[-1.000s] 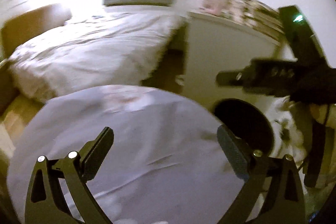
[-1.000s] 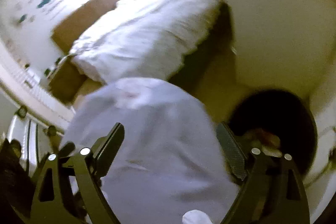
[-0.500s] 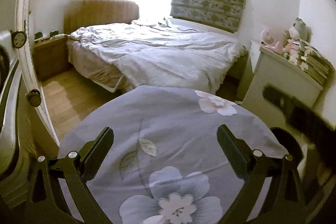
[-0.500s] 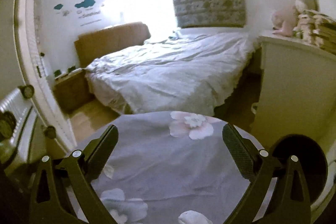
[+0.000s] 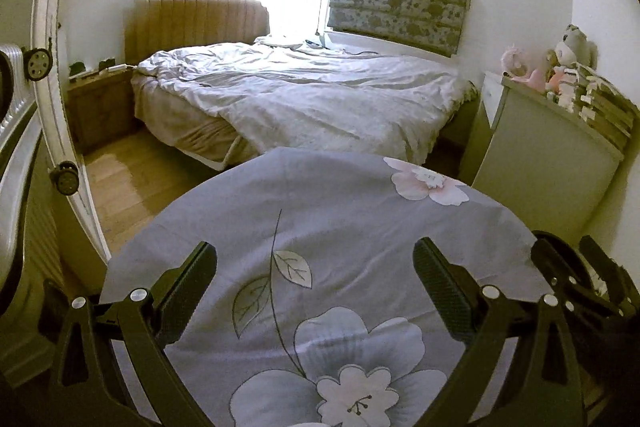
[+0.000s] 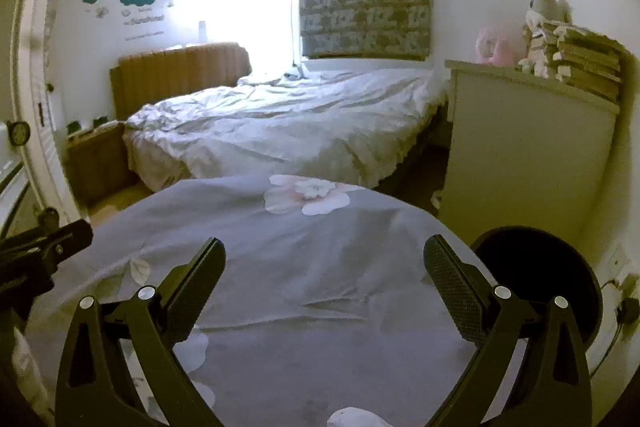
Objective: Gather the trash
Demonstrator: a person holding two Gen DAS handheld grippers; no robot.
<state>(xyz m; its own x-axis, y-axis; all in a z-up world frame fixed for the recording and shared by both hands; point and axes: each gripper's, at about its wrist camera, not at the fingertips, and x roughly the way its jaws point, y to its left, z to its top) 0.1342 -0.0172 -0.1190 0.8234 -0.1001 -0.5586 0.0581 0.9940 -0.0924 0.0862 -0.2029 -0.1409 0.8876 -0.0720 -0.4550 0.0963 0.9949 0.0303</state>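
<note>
My left gripper (image 5: 316,259) is open and empty, held above a round table with a grey flowered cloth (image 5: 320,227). My right gripper (image 6: 324,259) is open and empty over the same cloth (image 6: 300,267). A white crumpled piece (image 6: 356,418) lies on the cloth at the bottom edge of the right wrist view, below the fingers. A black round bin (image 6: 536,279) stands on the floor right of the table; its rim also shows in the left wrist view (image 5: 560,251). The other gripper shows at each view's side.
A bed with white bedding (image 5: 304,99) lies beyond the table. A white cabinet (image 6: 524,155) with stacked books and plush toys stands at the right. A wooden nightstand (image 5: 100,107) and a white door frame (image 5: 52,107) are at the left. A wall socket (image 6: 624,287) is by the bin.
Both views have tilted up from the tabletop and bin to face the bed and room. The blur has gone. Both grippers have stayed open and empty.
</note>
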